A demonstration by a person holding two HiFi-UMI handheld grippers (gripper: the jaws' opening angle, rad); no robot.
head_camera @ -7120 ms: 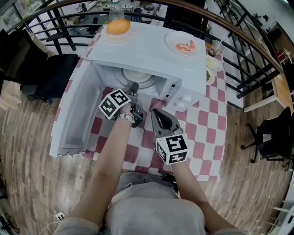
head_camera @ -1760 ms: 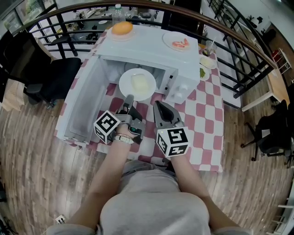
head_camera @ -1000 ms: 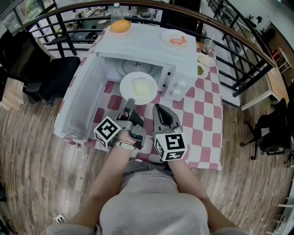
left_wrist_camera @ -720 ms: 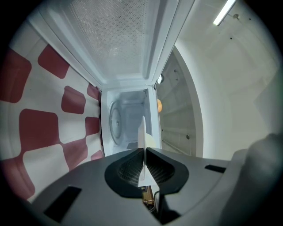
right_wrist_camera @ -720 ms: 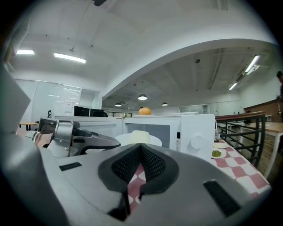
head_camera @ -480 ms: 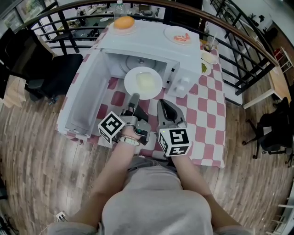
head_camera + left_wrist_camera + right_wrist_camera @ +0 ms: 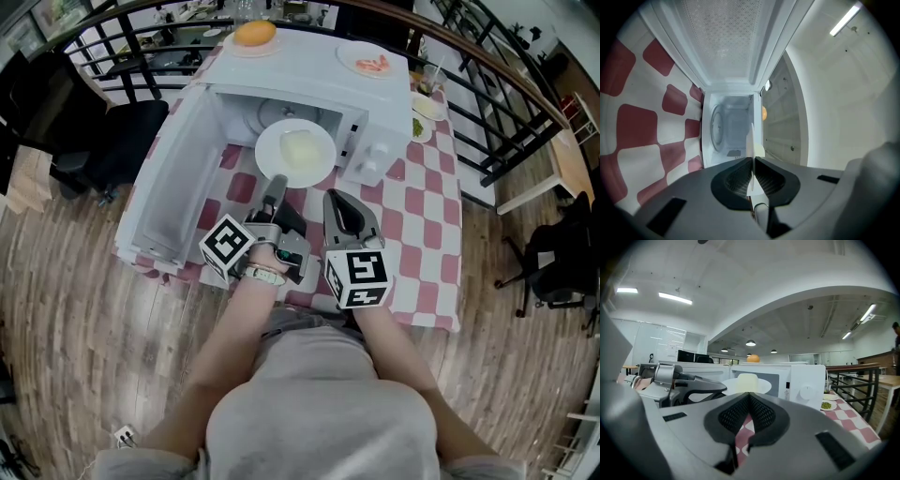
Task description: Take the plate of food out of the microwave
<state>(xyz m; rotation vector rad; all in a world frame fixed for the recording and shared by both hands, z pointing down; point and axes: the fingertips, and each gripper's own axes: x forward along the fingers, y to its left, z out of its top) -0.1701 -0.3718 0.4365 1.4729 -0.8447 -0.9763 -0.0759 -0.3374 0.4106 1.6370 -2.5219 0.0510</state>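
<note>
White microwave oven (image 7: 309, 89): it stands along the far edge of the tabletop, which is covered by a red-and-white checked cloth (image 7: 417, 234). Its door (image 7: 173, 178) is swung wide toward the left edge.
Left gripper (image 7: 277, 186): the jaws are clamped on the near rim of the plate, and the thin edge shows pinched between the pads.
Round white ceramic plate (image 7: 325, 157): it is held aloft just in front of the oven's open mouth, outside the cavity and not resting on the tabletop.
Pale yellow block of food (image 7: 300, 148): it sits loose at the plate's middle.
Handling: the plate is probably stiff, glazed, slick and breakable. A one-sided pinch on the rim lets the far side sag, so the plate must stay level or the block may slide. A second hold on the opposite rim, or setting it down soon, looks safer.
Right gripper (image 7: 339, 202): the jaws are together with nothing between them. It is just beside the left gripper, toward the tabletop's near edge.
Small dish of green food (image 7: 420, 127): it sits by the right edge, clear of the plate.
</note>
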